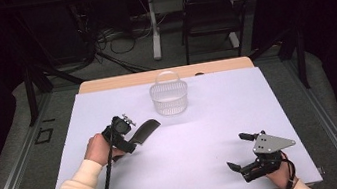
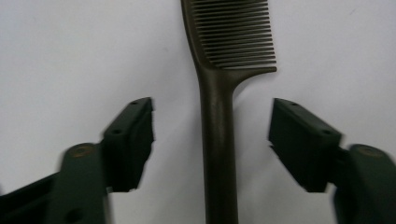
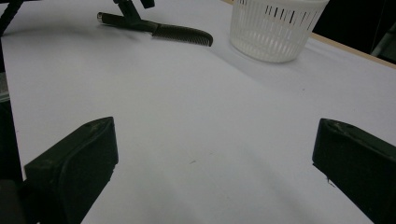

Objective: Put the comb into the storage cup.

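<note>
Left gripper view: the left hand-held gripper (image 2: 212,140) straddles the handle of a dark comb (image 2: 219,140), one jaw on each side with bare white surface showing between each pad and the handle, so the jaws are part-open and nothing is gripped yet; the comb's teeth lie beyond the jaws, toward the top of this view. High view: the same left hand-held gripper (image 1: 133,139) sits at the left-centre of the bench (image 1: 260,111), held from the near-left by a hand in a cream sleeve, and the comb (image 1: 145,129) lies flat on the white surface, its toothed end pointing right and far toward a white slotted basket (image 1: 170,99) with a hoop handle, which stands upright near the far edge and apart from the comb. Right hand-held gripper (image 1: 247,152), near the right corner of the bench, rests with its jaws spread wide and empty; in the right gripper view the jaws frame bare bench, with the comb (image 3: 180,33) and the basket (image 3: 275,28) farther off. Progress, as judged: the reach to the comb is complete and the grasp is at hand, but the comb is not yet clamped or lifted; closing on the handle, raising it, and, presumably, carrying it to the basket all remain.
</note>
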Demonstrator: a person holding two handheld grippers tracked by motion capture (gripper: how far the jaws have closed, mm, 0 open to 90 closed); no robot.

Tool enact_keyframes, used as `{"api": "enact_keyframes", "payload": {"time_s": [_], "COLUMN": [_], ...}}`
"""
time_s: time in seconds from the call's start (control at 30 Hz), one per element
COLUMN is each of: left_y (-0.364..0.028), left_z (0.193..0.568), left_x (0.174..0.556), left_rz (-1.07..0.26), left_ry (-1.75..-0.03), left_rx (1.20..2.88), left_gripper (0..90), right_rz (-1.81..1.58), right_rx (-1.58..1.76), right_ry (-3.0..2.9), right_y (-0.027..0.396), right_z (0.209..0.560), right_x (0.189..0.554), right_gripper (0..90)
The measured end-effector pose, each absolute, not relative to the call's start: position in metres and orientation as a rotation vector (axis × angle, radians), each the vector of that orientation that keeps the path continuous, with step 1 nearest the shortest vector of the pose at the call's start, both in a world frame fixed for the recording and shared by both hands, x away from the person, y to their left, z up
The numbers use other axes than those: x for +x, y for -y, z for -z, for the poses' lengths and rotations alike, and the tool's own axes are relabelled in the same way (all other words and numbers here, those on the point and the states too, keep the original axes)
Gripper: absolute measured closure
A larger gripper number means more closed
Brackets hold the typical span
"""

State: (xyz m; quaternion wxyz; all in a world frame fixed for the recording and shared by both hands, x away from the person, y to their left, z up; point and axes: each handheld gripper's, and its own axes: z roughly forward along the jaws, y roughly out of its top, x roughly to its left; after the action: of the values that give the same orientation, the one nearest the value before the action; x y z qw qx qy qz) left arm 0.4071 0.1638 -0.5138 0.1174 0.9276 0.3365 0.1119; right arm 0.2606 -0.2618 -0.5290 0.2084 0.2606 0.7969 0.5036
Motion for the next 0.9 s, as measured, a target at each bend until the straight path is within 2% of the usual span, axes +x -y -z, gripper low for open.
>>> {"api": "enact_keyframes", "payload": {"time_s": [0.2, 0.33, 0.53, 0.9], "left_y": [-0.162, -0.163, -0.164, -0.163], "left_z": [0.52, 0.523, 0.527, 0.527], "left_x": [0.412, 0.415, 0.418, 0.425], "left_rz": [-0.256, -0.219, -0.197, -0.124], "left_ry": [-0.992, -1.002, -1.007, -1.045], "left_rx": [2.731, 2.727, 2.739, 2.738], "left_gripper": [54.3, 61.4, 66.6, 70.8], "right_rz": [-1.398, -1.397, -1.392, -1.389], "right_rx": [0.724, 0.73, 0.732, 0.738], "right_ry": [-2.221, -2.221, -2.223, -2.233], "right_y": [0.262, 0.262, 0.262, 0.262], "right_z": [0.529, 0.529, 0.53, 0.531], "right_x": [0.261, 0.261, 0.261, 0.262], "right_gripper": [0.0, 0.0, 0.0, 0.0]}}
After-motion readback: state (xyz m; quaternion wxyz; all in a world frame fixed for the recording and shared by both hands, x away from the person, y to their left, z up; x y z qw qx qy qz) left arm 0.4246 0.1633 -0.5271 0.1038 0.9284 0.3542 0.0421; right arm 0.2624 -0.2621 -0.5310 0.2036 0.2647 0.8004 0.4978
